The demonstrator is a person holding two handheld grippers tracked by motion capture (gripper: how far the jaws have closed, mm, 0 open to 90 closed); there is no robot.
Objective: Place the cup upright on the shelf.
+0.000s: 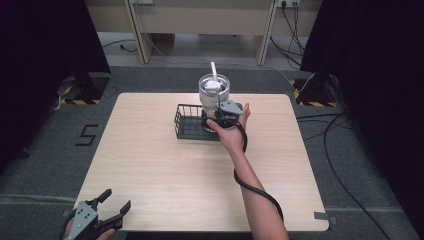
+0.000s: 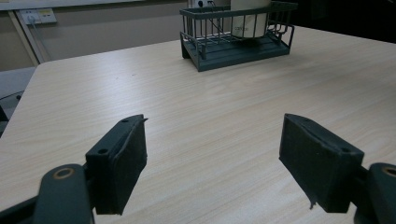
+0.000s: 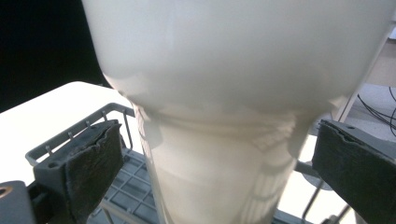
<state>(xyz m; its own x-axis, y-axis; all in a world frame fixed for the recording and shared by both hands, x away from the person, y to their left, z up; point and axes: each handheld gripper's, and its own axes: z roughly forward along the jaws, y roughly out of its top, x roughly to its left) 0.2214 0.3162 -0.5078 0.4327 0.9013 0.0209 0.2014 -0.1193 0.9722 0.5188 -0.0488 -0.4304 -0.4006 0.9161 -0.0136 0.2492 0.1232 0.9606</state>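
Reaching across the wooden table (image 1: 165, 170) in the high view, the right gripper (image 1: 216, 120) sits at the near side of a tall white cup (image 1: 214, 92), which stands upright in the right end of a dark wire basket (image 1: 186, 120); a white straw-like stick (image 1: 213, 69) rises from the cup's clear lid. The jaws themselves are hidden under the hand (image 1: 231, 131) from this angle, so their spread cannot be told here. The left gripper (image 1: 114, 206) hovers at the table's near left corner, well apart from the basket, its jaws spread wide and holding nothing.

From the left gripper view, the two black pads (image 2: 122, 168) stand far apart over bare tabletop (image 2: 210, 121). The basket (image 2: 233, 46) lies well ahead of them, beyond the gap and slightly right, with the cup (image 2: 247, 21) standing inside it. A small grey mark shows on the cup's side, too blurred to read.

From the right gripper view, the cup (image 3: 224, 140) stands directly between the pads (image 3: 95, 163), its narrow lower body centred in the gap. The jaws are open, with space visible on both sides, neither pad touching it. Basket wires (image 3: 84, 123) run behind the left pad.
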